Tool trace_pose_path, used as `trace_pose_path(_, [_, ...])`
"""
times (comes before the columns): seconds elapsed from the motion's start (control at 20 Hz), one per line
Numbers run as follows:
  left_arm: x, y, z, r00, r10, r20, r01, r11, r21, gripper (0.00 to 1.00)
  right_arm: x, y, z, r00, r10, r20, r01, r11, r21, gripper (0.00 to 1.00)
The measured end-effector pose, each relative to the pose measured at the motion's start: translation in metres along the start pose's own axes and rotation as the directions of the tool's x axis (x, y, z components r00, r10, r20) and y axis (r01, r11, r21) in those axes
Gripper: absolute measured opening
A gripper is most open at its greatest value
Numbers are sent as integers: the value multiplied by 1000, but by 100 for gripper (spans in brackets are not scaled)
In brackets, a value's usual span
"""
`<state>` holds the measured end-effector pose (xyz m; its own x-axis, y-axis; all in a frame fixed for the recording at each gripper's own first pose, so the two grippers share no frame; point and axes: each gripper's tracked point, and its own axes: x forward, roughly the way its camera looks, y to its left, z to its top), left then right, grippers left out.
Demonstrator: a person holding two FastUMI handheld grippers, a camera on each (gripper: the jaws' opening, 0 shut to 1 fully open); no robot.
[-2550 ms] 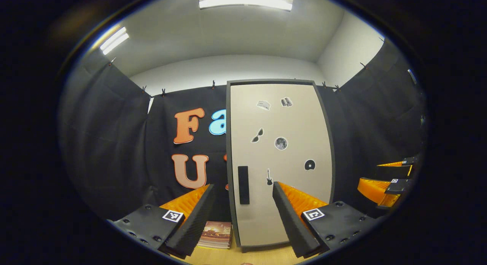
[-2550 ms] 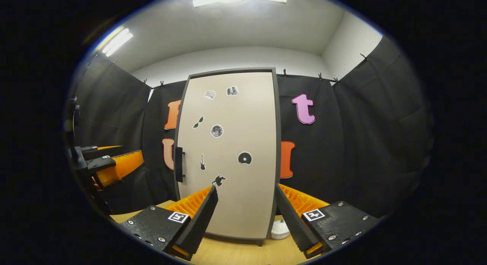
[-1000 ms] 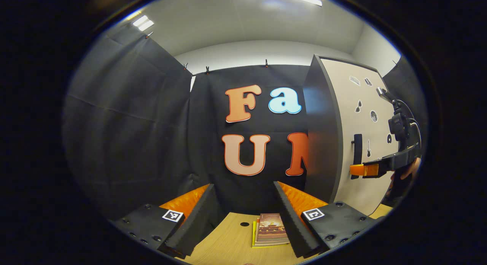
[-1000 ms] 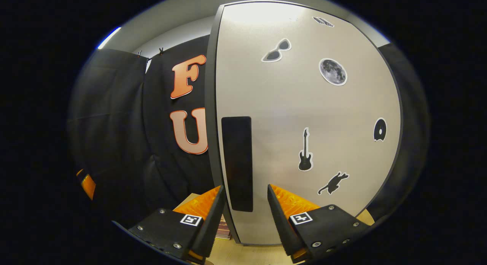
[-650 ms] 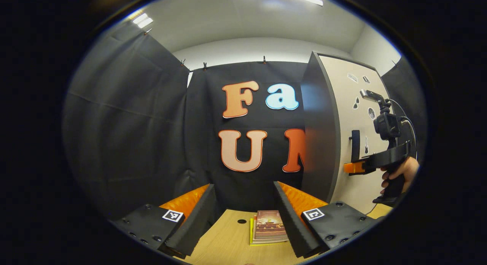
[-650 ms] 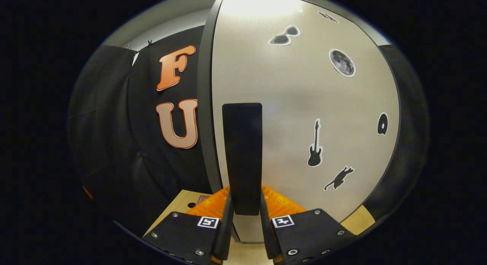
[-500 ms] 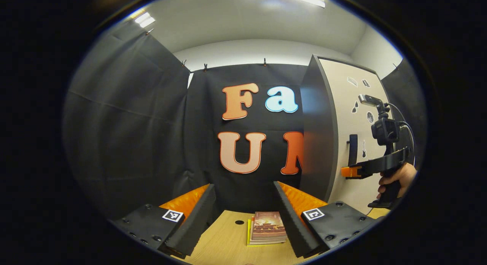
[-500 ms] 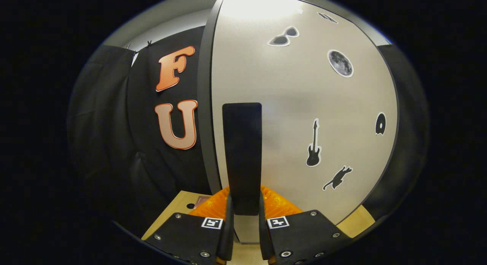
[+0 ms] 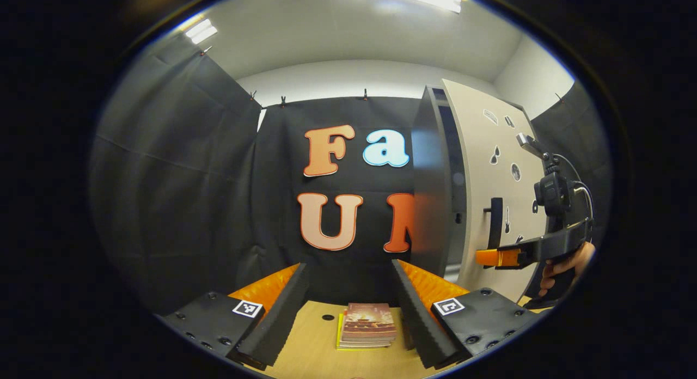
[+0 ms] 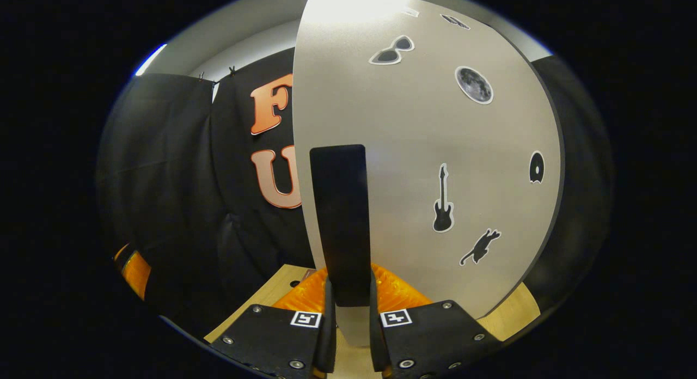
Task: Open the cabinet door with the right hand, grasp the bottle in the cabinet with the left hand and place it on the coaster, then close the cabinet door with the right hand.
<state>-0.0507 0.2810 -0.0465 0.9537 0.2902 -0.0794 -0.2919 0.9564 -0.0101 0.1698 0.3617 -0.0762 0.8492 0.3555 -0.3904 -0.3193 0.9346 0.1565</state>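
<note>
The tall cabinet [image 9: 430, 188] stands at the right of the left gripper view, dark-sided, with its beige stickered door [image 9: 487, 161] swung slightly ajar. A narrow dark gap [image 9: 454, 183] shows between door and cabinet body, and what is inside is hidden. My right gripper [image 10: 349, 308] is shut on the door's black vertical handle [image 10: 340, 221]. In the left gripper view that same right gripper [image 9: 495, 256] sits at the handle [image 9: 494, 221], held by a hand [image 9: 566, 264]. My left gripper [image 9: 348, 292] is open, low over the wooden table [image 9: 310, 352], left of the cabinet.
A small stack of books [image 9: 366, 324] lies on the table between my left gripper's fingers, next to a small hole [image 9: 327, 317] in the tabletop. Black cloth walls close the booth behind and at the left. The table's wood [image 10: 512, 313] runs under the door.
The right gripper came up to the handle and shut on it. In the last half second the door has swung out from the cabinet, opening a gap. The left gripper has hardly moved.
</note>
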Motion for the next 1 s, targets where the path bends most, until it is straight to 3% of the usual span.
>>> trace_pose_path(0.35, [-3,-70,10,995,-100,-3,99,995,-18,98,-40,4,7,996,91,-1,-91,996,1,25])
trace_pose_path(1.0, [-1,-191,26,958,-287,16,288,957,-40,98,-82,-19,9,995,103,15,-103,994,39,25])
